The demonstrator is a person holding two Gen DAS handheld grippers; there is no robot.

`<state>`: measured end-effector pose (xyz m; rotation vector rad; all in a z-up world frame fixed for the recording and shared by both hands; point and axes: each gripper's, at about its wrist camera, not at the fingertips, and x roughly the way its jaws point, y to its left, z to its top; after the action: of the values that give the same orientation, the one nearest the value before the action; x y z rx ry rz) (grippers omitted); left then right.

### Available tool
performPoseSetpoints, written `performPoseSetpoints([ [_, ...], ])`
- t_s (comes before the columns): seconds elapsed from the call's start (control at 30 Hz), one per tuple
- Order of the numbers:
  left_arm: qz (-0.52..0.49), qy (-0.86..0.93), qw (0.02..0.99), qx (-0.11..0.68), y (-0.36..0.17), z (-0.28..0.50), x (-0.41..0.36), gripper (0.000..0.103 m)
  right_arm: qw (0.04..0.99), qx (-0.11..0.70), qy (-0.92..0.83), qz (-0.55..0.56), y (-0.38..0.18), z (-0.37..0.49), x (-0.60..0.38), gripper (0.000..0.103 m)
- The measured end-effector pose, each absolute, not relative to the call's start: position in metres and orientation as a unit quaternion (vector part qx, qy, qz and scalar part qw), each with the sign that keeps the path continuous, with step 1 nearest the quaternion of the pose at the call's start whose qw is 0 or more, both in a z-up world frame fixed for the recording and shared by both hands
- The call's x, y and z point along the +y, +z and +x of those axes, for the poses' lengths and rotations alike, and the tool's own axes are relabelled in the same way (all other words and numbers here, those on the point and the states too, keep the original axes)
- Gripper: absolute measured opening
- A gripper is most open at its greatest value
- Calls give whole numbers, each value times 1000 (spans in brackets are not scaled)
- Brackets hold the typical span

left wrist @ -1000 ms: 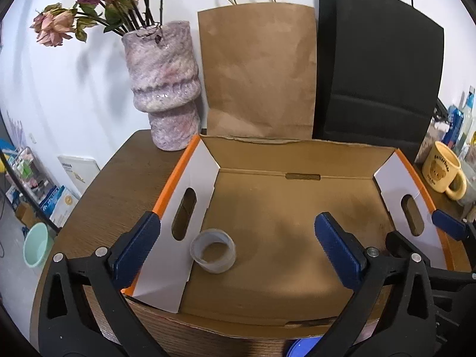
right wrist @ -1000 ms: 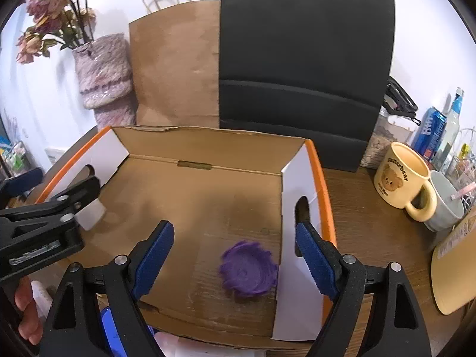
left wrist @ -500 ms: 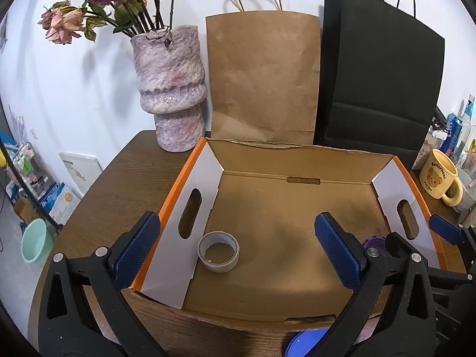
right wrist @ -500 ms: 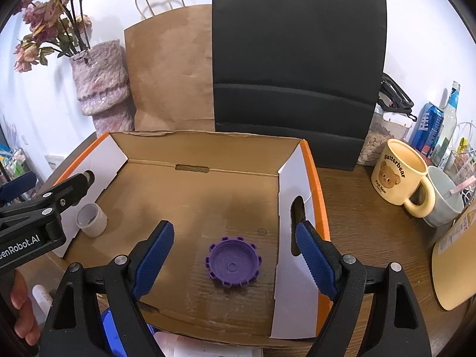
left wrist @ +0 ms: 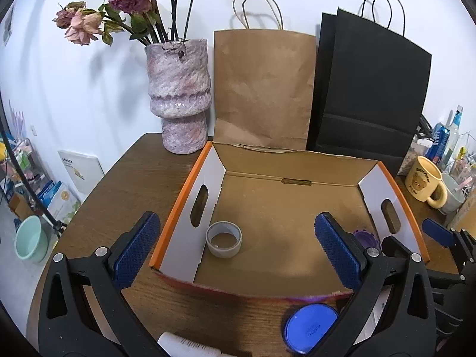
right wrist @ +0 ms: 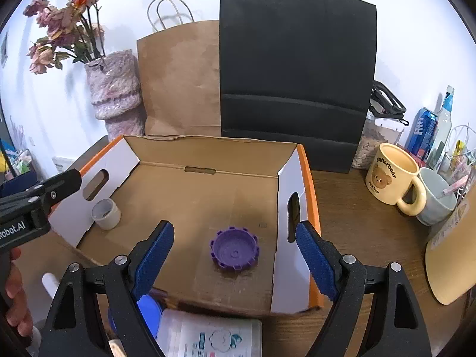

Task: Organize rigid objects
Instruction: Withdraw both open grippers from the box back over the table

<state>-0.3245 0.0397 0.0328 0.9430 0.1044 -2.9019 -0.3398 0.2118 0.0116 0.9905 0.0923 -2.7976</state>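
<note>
1. Fingers of both grippers stand wide apart with nothing between them: the left gripper (left wrist: 235,247) and the right gripper (right wrist: 235,255) each hang over the near edge of the cardboard box (left wrist: 291,160), empty, which suits hands that have nothing to carry at this moment.
2. Inside the box, the tape roll (left wrist: 223,239) sits on end close beside the left white flap, and the purple lid (right wrist: 234,250) lies open side up near the right flap. Each lies on its own gripper's side, well apart, so the two hands likely work in parallel without crossing.
3. Box flaps are folded up to form low walls, which would keep round pieces from rolling out onto the table (left wrist: 125,190).
4. Outside the box, at its near wall, more items wait: a blue lid (left wrist: 309,327), a white container (right wrist: 211,336) with a printed label, and a white tube-like piece (left wrist: 184,346) only partly in view. They lie within easy reach, probably the next things to sort.
5. My judgement is that the task is partway along, two pieces boxed and several not yet.
6. Vase (left wrist: 181,95), bags and mugs stand clear of the work area and look like bystanders.
</note>
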Motion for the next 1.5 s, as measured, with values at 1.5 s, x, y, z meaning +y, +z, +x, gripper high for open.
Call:
performPoseSetpoints([
  [1.5, 294, -956, 5, 0, 30, -154, 19, 103, 96, 38, -949, 297, 17, -160, 217, 88],
])
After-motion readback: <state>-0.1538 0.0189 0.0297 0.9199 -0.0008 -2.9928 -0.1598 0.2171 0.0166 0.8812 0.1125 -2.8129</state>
